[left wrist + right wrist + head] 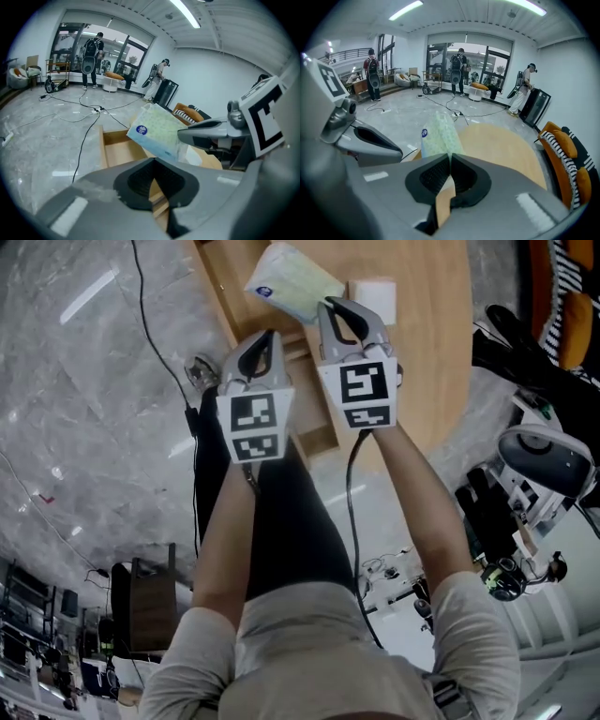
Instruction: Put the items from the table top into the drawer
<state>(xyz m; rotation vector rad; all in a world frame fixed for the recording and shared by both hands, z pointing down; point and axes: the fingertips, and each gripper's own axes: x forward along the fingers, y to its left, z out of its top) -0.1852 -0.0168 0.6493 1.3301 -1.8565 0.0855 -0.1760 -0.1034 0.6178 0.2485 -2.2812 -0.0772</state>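
Note:
A pale green tissue pack (292,279) with a blue round label hangs over the open wooden drawer (217,282) beside the round wooden table (431,343). My right gripper (330,304) is shut on the pack's edge. In the right gripper view the pack (439,133) stands up from the closed jaws of the right gripper (450,157). My left gripper (267,337) is close on the left, over the drawer, shut and holding nothing. In the left gripper view the pack (157,131) hangs ahead of the left gripper (153,161), above the drawer's inside (119,152). A white flat item (373,296) lies on the table.
A black cable (155,343) runs over the grey marble floor left of the drawer. An orange striped cushion (574,296) and dark bags lie right of the table. A white machine (544,460) stands at right. Several people stand far off by the windows (459,63).

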